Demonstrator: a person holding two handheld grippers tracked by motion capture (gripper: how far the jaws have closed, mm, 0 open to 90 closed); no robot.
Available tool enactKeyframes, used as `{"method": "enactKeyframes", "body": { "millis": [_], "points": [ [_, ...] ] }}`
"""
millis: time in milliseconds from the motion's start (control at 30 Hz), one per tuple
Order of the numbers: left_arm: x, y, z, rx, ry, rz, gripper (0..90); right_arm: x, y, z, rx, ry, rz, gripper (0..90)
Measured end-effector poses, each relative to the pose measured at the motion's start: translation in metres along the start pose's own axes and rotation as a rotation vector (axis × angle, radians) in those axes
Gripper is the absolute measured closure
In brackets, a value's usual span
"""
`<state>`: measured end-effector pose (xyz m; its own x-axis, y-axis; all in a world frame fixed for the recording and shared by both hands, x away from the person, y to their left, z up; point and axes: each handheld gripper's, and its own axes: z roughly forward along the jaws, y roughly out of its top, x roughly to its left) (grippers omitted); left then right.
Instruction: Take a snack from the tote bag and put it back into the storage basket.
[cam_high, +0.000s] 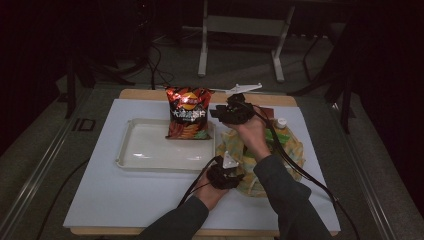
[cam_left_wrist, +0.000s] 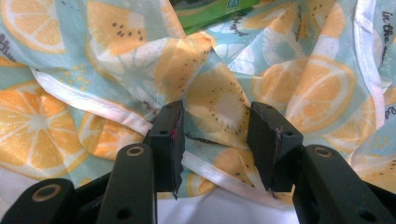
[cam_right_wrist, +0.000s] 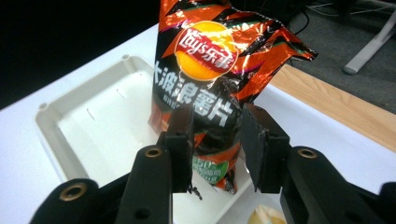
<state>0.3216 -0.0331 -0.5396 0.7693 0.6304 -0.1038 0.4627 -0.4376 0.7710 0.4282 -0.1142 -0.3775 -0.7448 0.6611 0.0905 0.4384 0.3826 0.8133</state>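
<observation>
A red and black chips bag (cam_high: 189, 112) (cam_right_wrist: 215, 70) stands upright at the right end of a white tray (cam_high: 145, 150) (cam_right_wrist: 93, 121). My right gripper (cam_high: 217, 113) (cam_right_wrist: 217, 135) hovers just right of the chips bag, pointing at it, jaws open and apart from it. A cloth bag printed with orange slices (cam_high: 290, 150) (cam_left_wrist: 303, 84) lies at the table's right. My left gripper (cam_high: 230, 172) (cam_left_wrist: 215, 135) sits at the cloth bag's near left edge, its pads (cam_left_wrist: 175, 140) closed on a raised fold of the fabric by the white hem.
A white-capped bottle (cam_high: 281, 122) and a green package (cam_high: 272, 136) (cam_left_wrist: 210, 9) poke out of the cloth bag's far side. The white mat (cam_high: 125, 200) covers a wooden tabletop (cam_high: 145, 94). Metal stand legs (cam_high: 202, 55) rise beyond the table. Black cables trail off both grippers.
</observation>
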Motion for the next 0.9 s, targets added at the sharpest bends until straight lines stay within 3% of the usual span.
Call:
{"method": "enactKeyframes", "body": {
  "millis": [500,900],
  "points": [
    [0.0,0.0,0.0,0.004,0.001,0.0,55.7,0.022,-0.018,-0.038,0.013,0.04,-0.113,65.5],
    [0.0,0.0,0.0,0.0,-0.001,-0.002,55.7,0.023,-0.044,-0.065,0.047,0.001,-0.179,73.0]
  ]
}}
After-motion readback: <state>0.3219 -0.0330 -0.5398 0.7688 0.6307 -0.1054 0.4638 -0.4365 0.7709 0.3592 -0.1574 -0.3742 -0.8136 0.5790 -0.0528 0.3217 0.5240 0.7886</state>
